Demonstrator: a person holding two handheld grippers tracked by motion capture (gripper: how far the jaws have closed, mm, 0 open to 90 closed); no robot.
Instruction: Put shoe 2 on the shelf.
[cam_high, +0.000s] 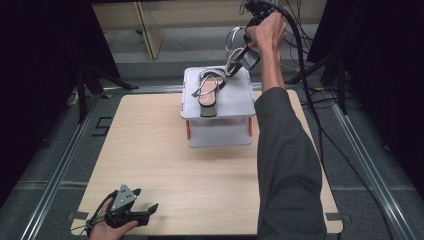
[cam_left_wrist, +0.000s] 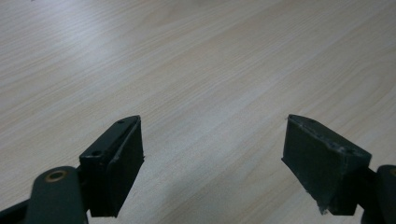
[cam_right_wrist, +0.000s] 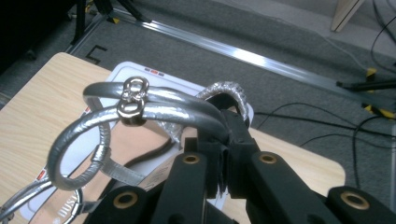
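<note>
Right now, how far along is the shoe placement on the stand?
One silver sandal already lies flat on the grey stand. In hand: the right gripper is shut on the strap of a second sandal, held above the stand's far edge. Left: setting it down, probably beside the first. The left gripper rests open on the table.

A light wooden table (cam_high: 165, 170) carries 1 grey stand (cam_high: 235, 102).

Wooden table (cam_high: 165, 180), grey carpet (cam_high: 380, 165), black cables (cam_high: 320, 120).
</note>
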